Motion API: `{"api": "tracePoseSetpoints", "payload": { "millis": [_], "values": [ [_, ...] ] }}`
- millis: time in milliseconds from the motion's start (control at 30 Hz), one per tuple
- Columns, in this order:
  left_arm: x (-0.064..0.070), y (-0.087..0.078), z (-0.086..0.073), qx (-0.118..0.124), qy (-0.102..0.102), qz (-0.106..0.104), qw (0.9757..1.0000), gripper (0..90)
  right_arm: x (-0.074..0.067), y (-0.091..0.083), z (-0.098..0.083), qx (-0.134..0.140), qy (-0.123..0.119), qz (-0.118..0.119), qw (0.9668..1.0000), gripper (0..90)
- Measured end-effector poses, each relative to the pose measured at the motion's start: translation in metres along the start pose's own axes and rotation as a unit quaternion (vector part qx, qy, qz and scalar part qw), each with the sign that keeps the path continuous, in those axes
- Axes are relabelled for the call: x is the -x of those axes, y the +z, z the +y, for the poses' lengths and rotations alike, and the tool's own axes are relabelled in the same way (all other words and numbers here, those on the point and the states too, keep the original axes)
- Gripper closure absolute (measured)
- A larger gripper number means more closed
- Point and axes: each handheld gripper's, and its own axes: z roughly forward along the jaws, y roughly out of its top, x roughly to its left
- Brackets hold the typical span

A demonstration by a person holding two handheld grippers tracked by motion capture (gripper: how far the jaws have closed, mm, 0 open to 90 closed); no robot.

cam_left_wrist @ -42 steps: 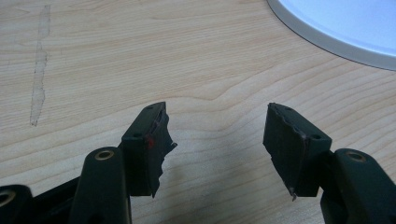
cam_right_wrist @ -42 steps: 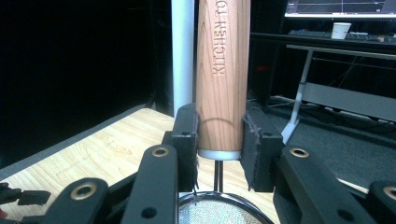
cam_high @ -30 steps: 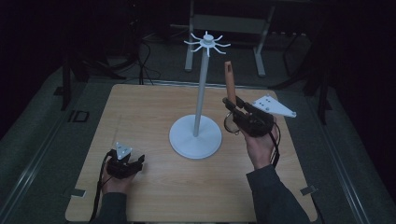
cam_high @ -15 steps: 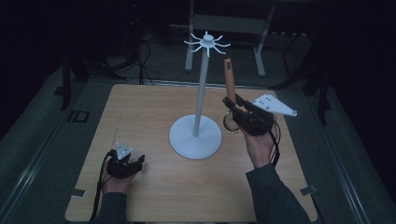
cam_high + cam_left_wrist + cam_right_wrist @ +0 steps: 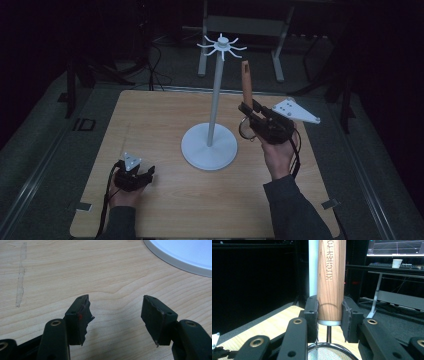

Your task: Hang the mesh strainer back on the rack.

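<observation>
In the high view my right gripper (image 5: 248,111) sits right of centre, raised above the light wooden table (image 5: 160,120), and it grips a small strainer with a round wooden handle (image 5: 245,82) that stands upright, handle end pointing to the top of the frame, its wire mesh bowl (image 5: 245,129) hanging just below the jaws. Just left of it rises the white metal hanging stand with a round base and a crown of hooks (image 5: 214,105); the strainer handle is near the pole but apart from it. My left gripper (image 5: 134,176) rests low at the lower left of the frame, well apart from the stand

In the left gripper view my left gripper (image 5: 116,315) has its black jaws spread wide with nothing between them, only bare wood grain under them; the stand's white base (image 5: 185,252) curves across the upper right corner

In the right gripper view my right gripper (image 5: 329,315) is clenched on the wooden handle (image 5: 330,277) at the centre, both pads pressed to its lower end, lettering running up its side, the mesh bowl (image 5: 329,352) at the bottom edge, the white pole (image 5: 312,267) just behind
</observation>
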Motion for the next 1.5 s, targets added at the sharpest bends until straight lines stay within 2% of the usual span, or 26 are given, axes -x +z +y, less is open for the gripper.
{"api": "tracePoseSetpoints", "payload": {
  "millis": [1000, 1500],
  "values": [
    [0.0, 0.0, 0.0, 0.001, -0.002, -0.001, 1.0, 40.3, -0.003, -0.001, 0.013, 0.024, 0.001, 0.007, 0.9997, 69.5],
    [0.0, 0.0, 0.0, 0.0, -0.001, 0.0, 1.0, 40.3, -0.006, 0.004, 0.019, 0.024, -0.001, 0.014, 0.9996, 69.5]
  ]
}}
